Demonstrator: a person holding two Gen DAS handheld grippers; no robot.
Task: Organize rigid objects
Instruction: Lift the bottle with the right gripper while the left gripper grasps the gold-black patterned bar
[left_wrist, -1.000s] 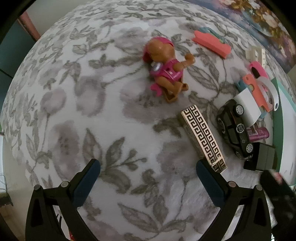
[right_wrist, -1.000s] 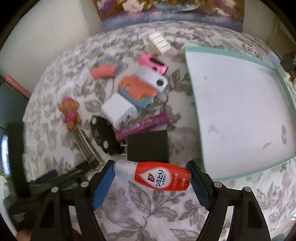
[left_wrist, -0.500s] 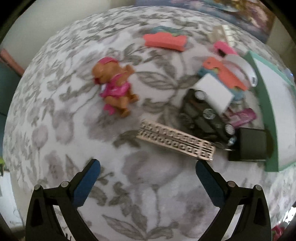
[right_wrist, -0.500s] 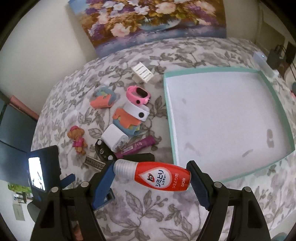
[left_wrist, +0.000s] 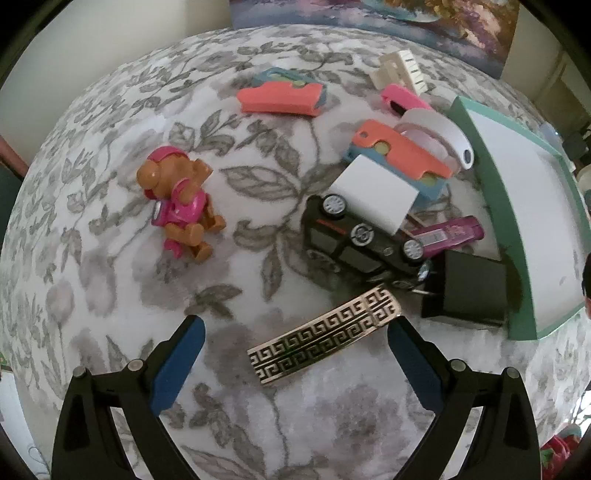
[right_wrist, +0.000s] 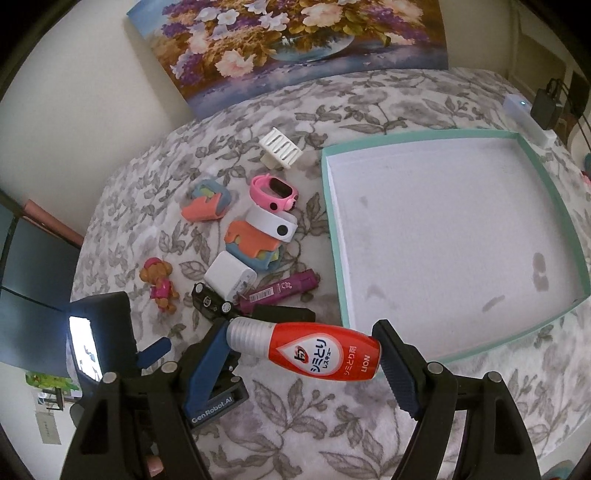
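Two grippers hung over the flowered grey-and-white cover (right_wrist: 332, 417). Nearest, the right gripper (right_wrist: 303, 354) was clamped end to end on a red stain-remover bottle (right_wrist: 321, 352), held crosswise; its label carried Japanese script and the word "LION". Just left of it sat the body of the left gripper (left_wrist: 295, 343), printed "GenRobot.AI", with a lit screen whose content was too small to read.

That left gripper's jaws stood wide and were closing, with a gold-and-black box in a Greek-key pattern (left_wrist: 325, 341) lying slantwise between them, untouched by either pad (its far end reached close to the right finger). Beyond the box lay a black toy car (left_wrist: 354, 243) on its side and a black block (left_wrist: 469, 291), the block's far edge against the wall of a shallow teal-rimmed tray (right_wrist: 334, 236) with a white, faintly stained floor.

A purple tube (right_wrist: 279, 291) bore a barcode and lettering I could not make out. A white cube (right_wrist: 229, 278) partly covered the car. Left of these, well apart, lay a brown pup figure in pink (left_wrist: 177, 206).

Farther on came two coral-and-blue cases (right_wrist: 251, 245), a white band (right_wrist: 271, 225), a pink child's watch (right_wrist: 273, 194) and a ribbed white piece (right_wrist: 279, 147). At the far edge a flower painting (right_wrist: 288, 40) leaned on the cream wall; its top was cut off.
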